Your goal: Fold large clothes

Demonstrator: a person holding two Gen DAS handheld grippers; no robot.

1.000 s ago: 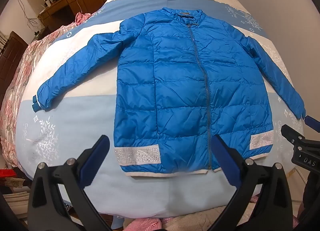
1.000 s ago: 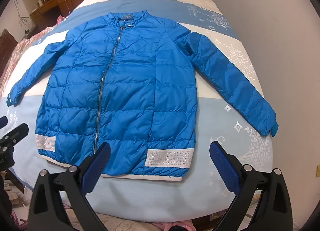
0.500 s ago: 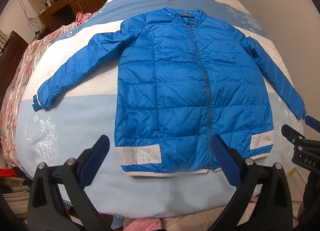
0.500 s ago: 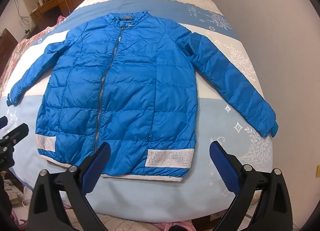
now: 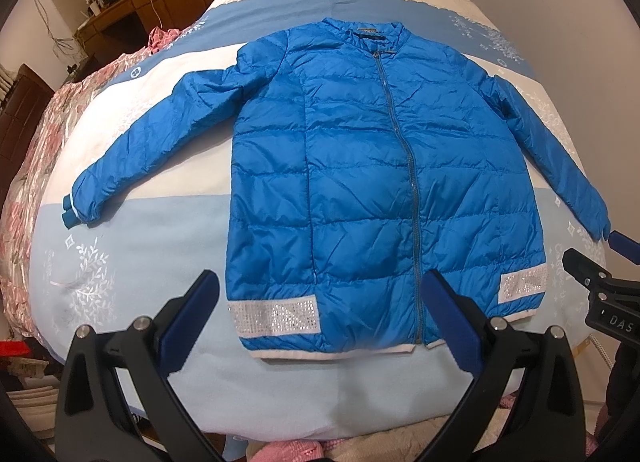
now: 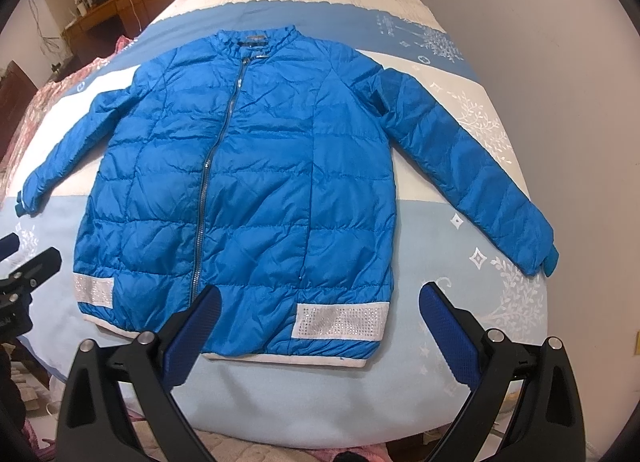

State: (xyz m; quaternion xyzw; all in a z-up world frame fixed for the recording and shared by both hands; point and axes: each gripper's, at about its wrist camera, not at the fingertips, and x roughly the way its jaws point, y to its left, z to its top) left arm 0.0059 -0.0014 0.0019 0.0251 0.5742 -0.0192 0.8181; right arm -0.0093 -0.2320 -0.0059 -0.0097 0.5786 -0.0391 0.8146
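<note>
A blue quilted jacket lies flat and zipped on the bed, front up, collar at the far end, both sleeves spread outward. Silver sequin bands mark the hem at both corners. My left gripper hovers open above the near hem, left of the zipper, holding nothing. My right gripper is open too, over the hem's right corner by the sequin band. Each view catches the other gripper at its edge.
The bed carries a light blue and white cover with leaf prints. A pink floral quilt hangs off the left side. A wooden desk and cabinets stand beyond on the left, a wall runs close on the right.
Both grippers have crept slightly closer to the hem; the jacket lies as before.
</note>
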